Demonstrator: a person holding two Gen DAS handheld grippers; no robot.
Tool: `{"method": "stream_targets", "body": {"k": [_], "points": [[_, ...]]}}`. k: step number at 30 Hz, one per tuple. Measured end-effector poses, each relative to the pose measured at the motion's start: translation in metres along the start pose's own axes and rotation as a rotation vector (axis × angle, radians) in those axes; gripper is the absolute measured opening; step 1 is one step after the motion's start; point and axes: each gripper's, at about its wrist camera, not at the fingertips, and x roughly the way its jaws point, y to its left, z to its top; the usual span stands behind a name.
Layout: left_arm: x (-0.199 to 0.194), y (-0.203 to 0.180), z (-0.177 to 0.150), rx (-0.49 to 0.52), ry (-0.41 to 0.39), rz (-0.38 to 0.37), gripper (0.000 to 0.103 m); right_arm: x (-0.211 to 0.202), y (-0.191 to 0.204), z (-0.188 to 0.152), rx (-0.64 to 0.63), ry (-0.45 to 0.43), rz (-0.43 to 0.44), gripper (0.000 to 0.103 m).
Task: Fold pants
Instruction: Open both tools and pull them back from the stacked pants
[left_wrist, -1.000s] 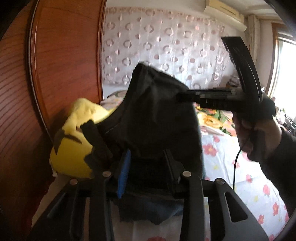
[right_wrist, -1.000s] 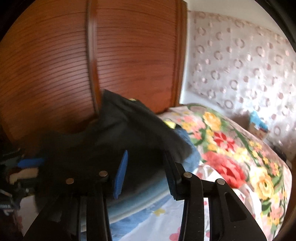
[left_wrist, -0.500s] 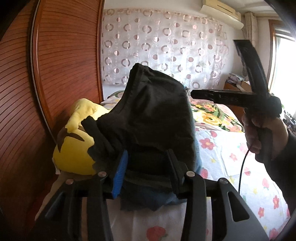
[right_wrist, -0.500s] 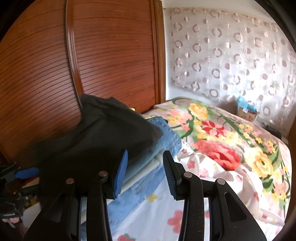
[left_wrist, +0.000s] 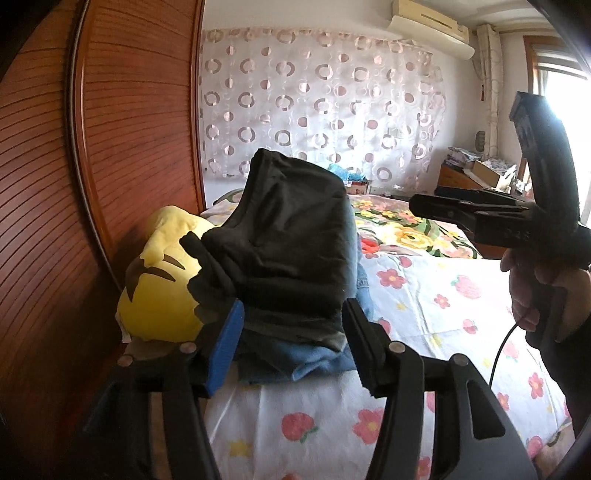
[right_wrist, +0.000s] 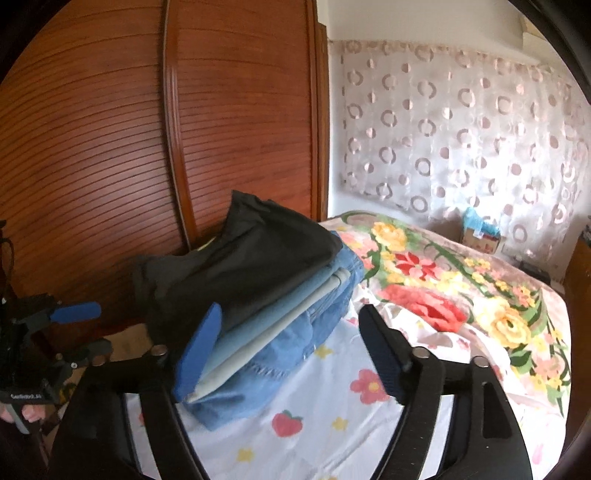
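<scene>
Grippers (left_wrist: 291, 343) opening; pants (left_wrist: 288, 229) on bed (left_wrist: 424, 295)

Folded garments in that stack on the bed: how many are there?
4 show: black pants on top, a light-blue piece under them, a pale whitish one below, blue denim jeans at the bottom. More may be hidden.

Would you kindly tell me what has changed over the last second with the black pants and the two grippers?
Both grippers have let go of the black pants and backed away: the left gripper and right gripper have empty jaws that are opening. The pants now lie folded on the stack. The stack, yellow plush and bed stayed put.
</scene>
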Motion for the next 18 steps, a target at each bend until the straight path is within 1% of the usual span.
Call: {"method": "stream_targets", "body": {"k": [2, 5, 7, 8, 9, 14, 18], "points": [[-0.005, -0.002, -0.003, 0.003, -0.003, -0.003, 0.055, -0.008, 0.004, -0.003, 0.004, -0.012, -0.005, 0.089], [-0.014, -0.005, -0.005, 0.007, -0.013, -0.009, 0.055, -0.019, 0.010, -0.008, 0.012, -0.023, -0.013, 0.092], [-0.020, -0.008, -0.007, 0.013, -0.017, -0.010, 0.055, -0.024, 0.014, -0.011, 0.014, -0.020, -0.023, 0.097], [-0.023, -0.011, -0.008, 0.023, -0.019, -0.010, 0.055, -0.026, 0.015, -0.013, 0.018, -0.020, -0.017, 0.102], [-0.026, -0.014, -0.009, 0.034, -0.022, -0.014, 0.055, -0.029, 0.016, -0.015, 0.021, -0.015, -0.008, 0.103], [-0.041, -0.024, -0.013, 0.052, -0.046, -0.034, 0.055, -0.045, 0.021, -0.029, 0.025, -0.021, -0.040, 0.103], [-0.048, -0.033, -0.016, 0.066, -0.052, -0.034, 0.055, -0.057, 0.024, -0.039, 0.025, -0.015, -0.066, 0.103]]}}
